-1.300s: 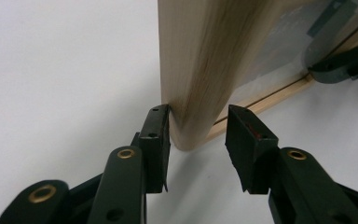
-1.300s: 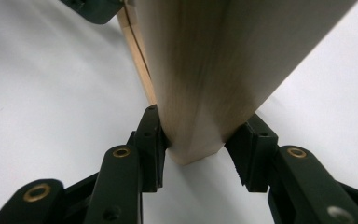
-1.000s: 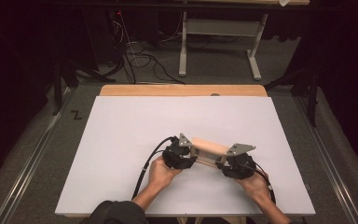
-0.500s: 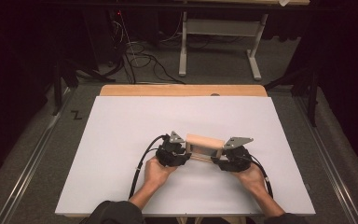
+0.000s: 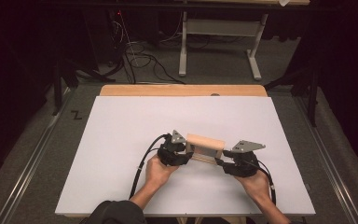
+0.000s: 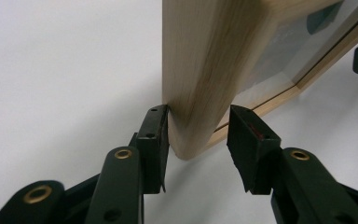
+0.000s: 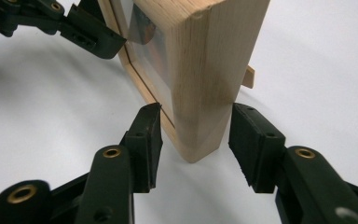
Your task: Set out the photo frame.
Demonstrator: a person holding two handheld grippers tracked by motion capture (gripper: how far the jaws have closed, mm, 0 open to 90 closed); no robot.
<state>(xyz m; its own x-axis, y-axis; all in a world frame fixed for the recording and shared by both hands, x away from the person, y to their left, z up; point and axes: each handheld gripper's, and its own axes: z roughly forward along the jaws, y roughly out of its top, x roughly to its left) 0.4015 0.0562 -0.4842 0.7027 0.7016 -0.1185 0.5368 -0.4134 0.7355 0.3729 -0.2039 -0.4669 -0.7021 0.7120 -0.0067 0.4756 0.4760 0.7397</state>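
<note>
The wooden frame [image 5: 206,147] stands on its long edge a little below the middle of the white worktop [image 5: 121,135], with a clear pane set into its face and thick, pale, rounded side pieces. From the left gripper view the near corner [image 6: 200,93] is blond wood with soft grain, and the glazing runs off toward two o'clock inside a thin inner border. In the right gripper view the frame's other end [image 7: 214,70] shows the same chunky section, with a small wooden tab poking out behind it at about three o'clock.

The left gripper [image 5: 186,154] sits at the frame's nine o'clock end and the right gripper [image 5: 220,162] at its four o'clock end. Over the last second the frame has shifted only slightly on the sheet, while both sets of jaws have just been opening with the frame ends between them. Now the left jaws stand apart, one pad [image 6: 154,135] brushing the wood and the other clear of it. The right jaws [image 7: 193,140] straddle their end with a gap on both sides.

To me that reads as a release: the frame looks set down upright and standing by itself, so the placing seems nearly done, provided it does not tip as the hands [image 5: 154,169] draw away.
</note>
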